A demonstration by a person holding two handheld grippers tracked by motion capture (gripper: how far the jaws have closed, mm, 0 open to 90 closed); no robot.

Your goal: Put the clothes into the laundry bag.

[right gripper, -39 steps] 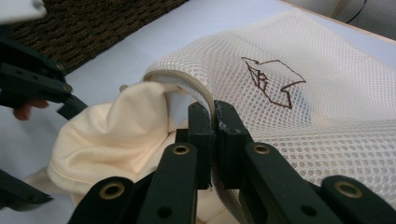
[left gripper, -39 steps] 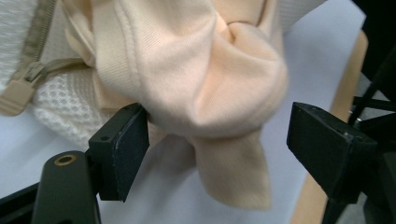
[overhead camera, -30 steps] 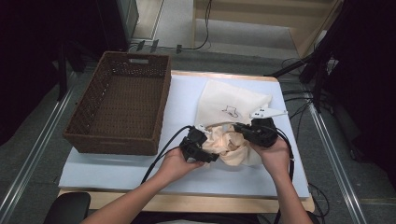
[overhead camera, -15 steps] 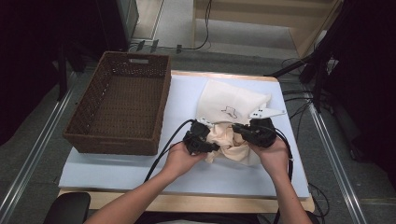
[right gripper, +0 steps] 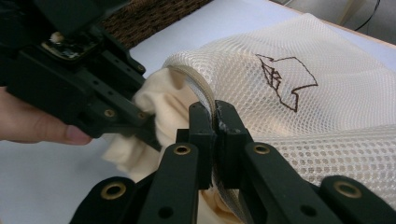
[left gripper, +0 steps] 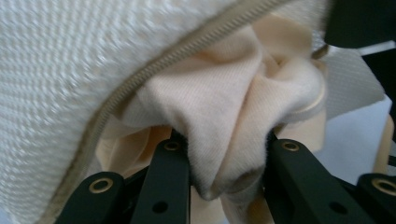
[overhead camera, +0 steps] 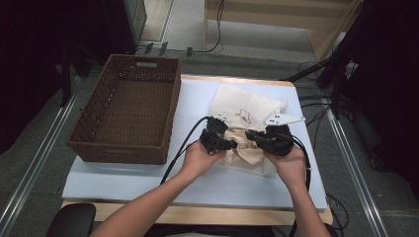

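Observation:
A white mesh bag [overhead camera: 247, 106] with a small line drawing lies on the table mat, and its zipper-edged mouth faces me. A cream cloth [overhead camera: 242, 143] bunches at that mouth, partly inside the bag. My left gripper [overhead camera: 230, 144] is shut on a fold of the cream cloth [left gripper: 224, 107], just under the mesh bag's [left gripper: 70, 56] zipper edge. My right gripper [right gripper: 215, 112] is shut on the zipper rim of the mesh bag [right gripper: 317, 107] and holds it up. The left gripper [right gripper: 144, 123] sits a short way off, with the cloth [right gripper: 163, 105] between the two.
An empty brown wicker basket [overhead camera: 128, 113] stands at the left of the pale mat [overhead camera: 148, 173]. Cables trail from both grippers toward me. A black chair back [overhead camera: 74, 222] sits at the bottom left, below the table's front edge.
My left gripper has moved right, toward the right gripper and the bag's mouth, with the cloth in it. Less cream cloth shows outside the bag.

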